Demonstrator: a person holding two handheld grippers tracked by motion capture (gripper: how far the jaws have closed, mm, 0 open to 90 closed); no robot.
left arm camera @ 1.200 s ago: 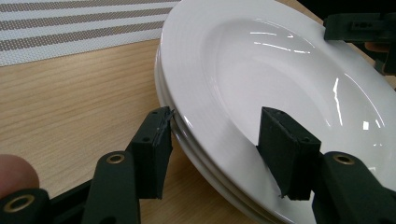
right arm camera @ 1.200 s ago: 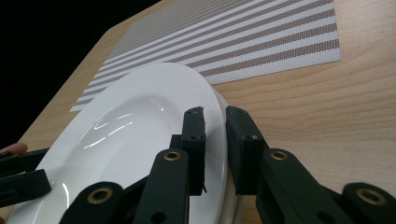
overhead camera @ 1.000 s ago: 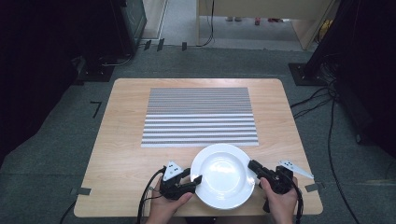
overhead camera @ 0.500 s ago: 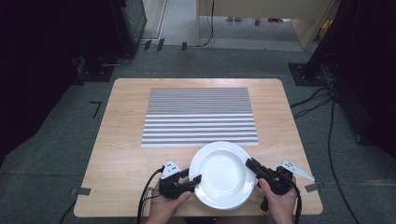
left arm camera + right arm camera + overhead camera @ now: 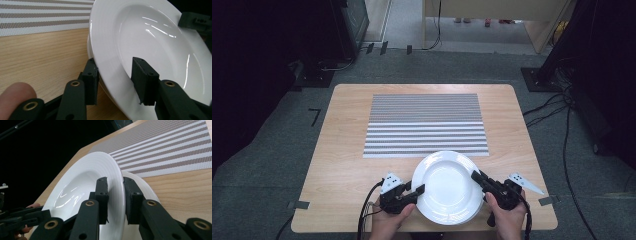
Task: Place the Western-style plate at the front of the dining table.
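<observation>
White round ceramic plate (image 5: 447,187): tilting, with a second plate (image 5: 140,182) showing beneath in the right gripper view.
Left gripper (image 5: 117,82): fingers closing astride the rim, not yet pinching.
Right gripper (image 5: 115,200): fingers pinching the rim.

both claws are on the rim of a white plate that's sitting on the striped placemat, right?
Not quite. The left claw and right claw are at the plate's rim, but the high view shows it mostly on bare wood, in front of the striped placemat.
</observation>
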